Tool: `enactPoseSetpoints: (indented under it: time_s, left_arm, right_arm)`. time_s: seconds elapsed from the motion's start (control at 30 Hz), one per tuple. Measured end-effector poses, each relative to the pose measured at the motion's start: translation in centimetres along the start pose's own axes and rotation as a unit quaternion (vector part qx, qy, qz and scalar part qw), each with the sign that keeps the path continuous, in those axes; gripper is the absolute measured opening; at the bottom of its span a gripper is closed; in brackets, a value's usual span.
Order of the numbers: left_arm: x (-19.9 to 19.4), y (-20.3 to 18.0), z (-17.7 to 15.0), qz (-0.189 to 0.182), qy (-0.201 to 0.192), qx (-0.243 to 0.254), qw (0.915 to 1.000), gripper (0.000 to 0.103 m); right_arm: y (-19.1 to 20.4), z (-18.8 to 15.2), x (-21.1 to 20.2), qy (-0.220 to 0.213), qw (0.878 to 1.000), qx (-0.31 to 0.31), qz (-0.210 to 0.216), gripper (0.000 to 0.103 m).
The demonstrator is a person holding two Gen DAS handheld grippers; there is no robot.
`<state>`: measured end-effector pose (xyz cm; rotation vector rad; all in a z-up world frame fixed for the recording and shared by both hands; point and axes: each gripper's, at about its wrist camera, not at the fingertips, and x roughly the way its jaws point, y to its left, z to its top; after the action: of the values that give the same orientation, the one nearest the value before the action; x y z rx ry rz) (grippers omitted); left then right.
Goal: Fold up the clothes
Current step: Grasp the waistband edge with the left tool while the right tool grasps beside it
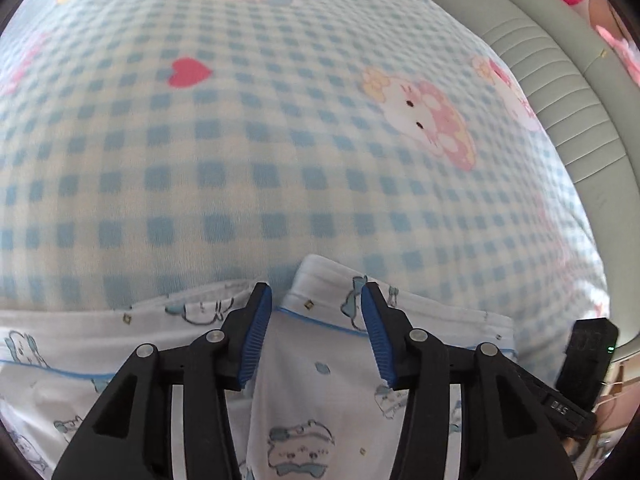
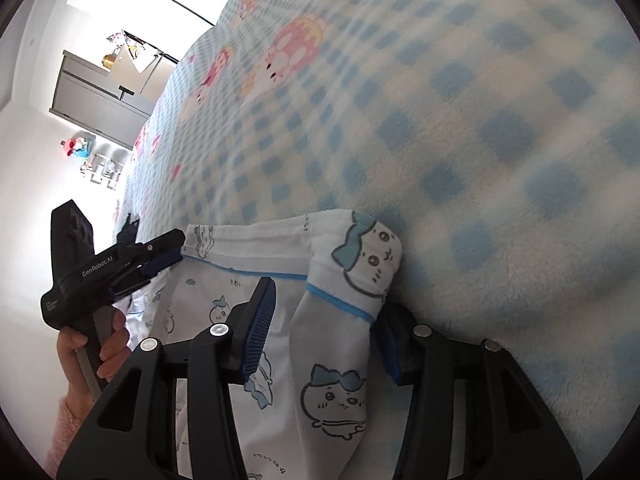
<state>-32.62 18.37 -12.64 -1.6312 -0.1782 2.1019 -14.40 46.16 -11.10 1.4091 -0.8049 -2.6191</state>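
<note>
The left gripper (image 1: 317, 336) stands with its blue-padded jaws spread apart, a strip of the white garment (image 1: 320, 392) running up between them without either pad pressing on it. In the right wrist view this same gripper (image 2: 160, 266) appears at the left, held by a hand (image 2: 94, 350) with a pink fuzzy sleeve (image 2: 66, 432) below it; from there its tips sit right at the garment's left edge, though whether they touch the cloth cannot be told. The right gripper (image 2: 326, 330) is likewise parted, its jaws straddling a raised fold of the garment (image 2: 332, 344), the right pad partly hidden behind the cloth, so contact on that side cannot be judged. The garment is white with blue piping and small cartoon animal prints, and it lies bunched at the near edge of the scene, its rolled cuff pointing toward the far side. It rests on a fleece blanket (image 1: 280, 140) of blue and cream check, printed with pink cartoon figures and a red heart (image 1: 189, 72), which fills the far part of both views. At the far right of the left wrist view runs a ribbed grey cushioned surface (image 1: 552, 80). In the right wrist view, far left, stand a white wall and a grey cabinet (image 2: 100, 100).
</note>
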Motion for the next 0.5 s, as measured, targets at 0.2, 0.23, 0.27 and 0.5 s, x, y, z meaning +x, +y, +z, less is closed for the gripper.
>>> enactPoseSetpoints:
  time_s: [0.2, 0.23, 0.27, 0.5]
  left_arm:
    - [1.2, -2.4, 0.6, 0.027, 0.028, 0.064, 0.9972, 0.013]
    - [0.5, -2.9, 0.6, 0.023, 0.015, 0.073, 0.9969, 0.013]
    - [-0.6, -3.3, 0.7, 0.015, -0.005, 0.078, 0.9968, 0.012]
    - [0.3, -2.8, 3.8, 0.045, -0.007, 0.08, 0.9958, 0.01]
  right_arm:
    - [0.2, -0.1, 0.0, 0.001, 1.0, -0.006, -0.012, 0.009]
    - [0.2, -0.1, 0.0, 0.001, 1.0, -0.007, -0.014, 0.009]
    - [0.2, -0.2, 0.0, 0.002, 1.0, -0.008, -0.016, 0.009]
    - [0.4, -0.3, 0.0, 0.003, 0.999, -0.015, -0.03, 0.008]
